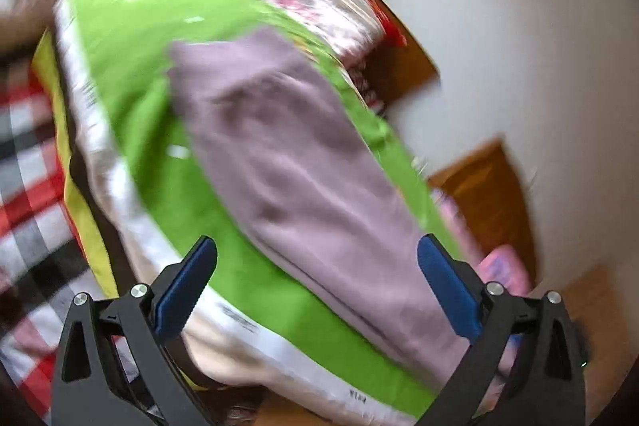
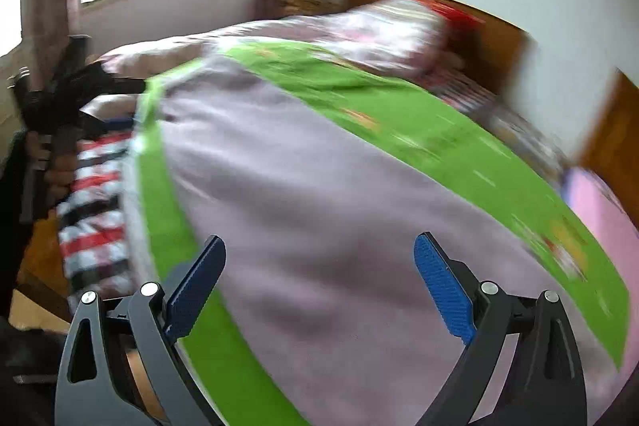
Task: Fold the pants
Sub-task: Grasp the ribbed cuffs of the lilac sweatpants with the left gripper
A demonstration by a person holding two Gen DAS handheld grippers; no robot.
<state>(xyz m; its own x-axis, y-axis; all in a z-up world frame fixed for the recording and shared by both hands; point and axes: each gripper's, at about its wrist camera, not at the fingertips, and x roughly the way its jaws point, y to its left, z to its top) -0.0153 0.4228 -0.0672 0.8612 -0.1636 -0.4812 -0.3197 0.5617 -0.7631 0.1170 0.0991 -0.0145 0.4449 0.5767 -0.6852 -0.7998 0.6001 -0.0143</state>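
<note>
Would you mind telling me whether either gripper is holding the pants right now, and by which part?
Nothing is held: the left gripper and right gripper both have open jaws above the mauve pants.

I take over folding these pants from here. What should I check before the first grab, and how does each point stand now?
1. Left gripper jaws open, nothing held: ok.
2. Right gripper jaws open, nothing held: ok.
3. Pants lie on the green mat, within its edges where visible: ok.
4. Pants spread flat: cannot tell; creases show and both views are blurred.
5. Waistband and leg ends located: cannot tell.
6. Nothing lying on the pants: ok in the visible part.
</note>
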